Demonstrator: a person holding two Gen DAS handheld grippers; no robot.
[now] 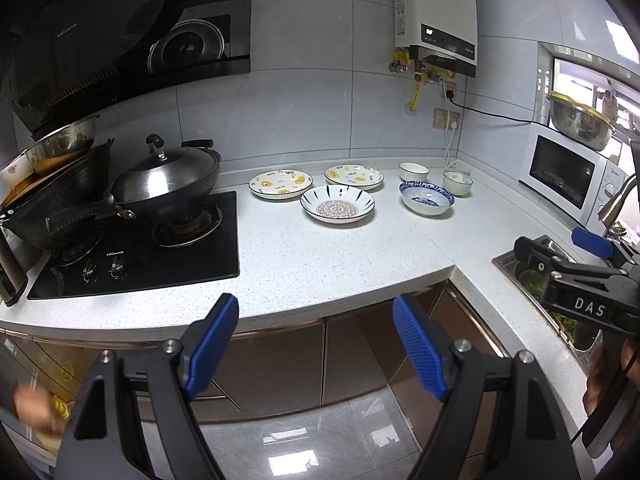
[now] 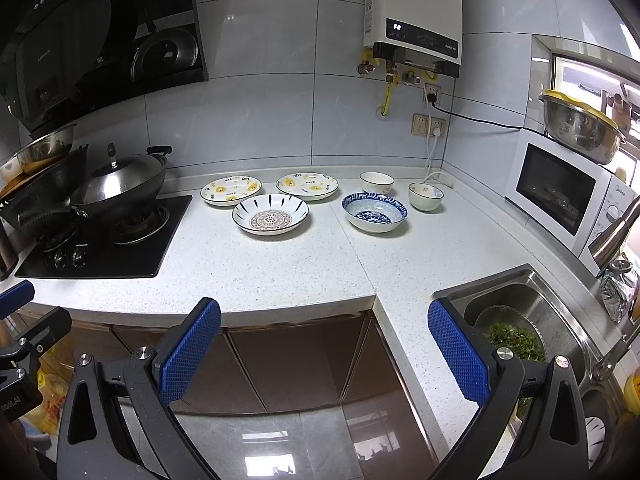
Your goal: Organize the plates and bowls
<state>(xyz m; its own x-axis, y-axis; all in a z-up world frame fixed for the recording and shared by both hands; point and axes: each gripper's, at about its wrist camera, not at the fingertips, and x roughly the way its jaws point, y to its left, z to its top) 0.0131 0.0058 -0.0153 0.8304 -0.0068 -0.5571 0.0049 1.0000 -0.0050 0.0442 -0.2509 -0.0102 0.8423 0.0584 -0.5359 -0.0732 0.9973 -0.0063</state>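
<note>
1. Plates and bowls, six pieces of glazed ceramic, lie spread in a loose row at the back of the white speckled stone surface (image 2: 280,272), between hob and microwave: two yellow-patterned white plates (image 2: 231,190) (image 2: 307,185), a shallow mandala-centred plate (image 2: 271,214), a blue-and-white bowl (image 2: 375,212), and two small white bowls (image 2: 376,181) (image 2: 425,195).
2. Handling, as judged: rigid, smooth, breakable, moderately heavy. The rim is the only practical hold; glaze may slip against the pads.
3. Left gripper (image 1: 316,348) and right gripper (image 2: 324,354) both stand wide apart, holding nothing, well short of the crockery.
4. Surroundings: lidded black wok (image 2: 120,184) on the hob at left; white microwave (image 2: 560,192) and steel sink (image 2: 516,316) holding greens at right. Nothing obstructs the approach.
</note>
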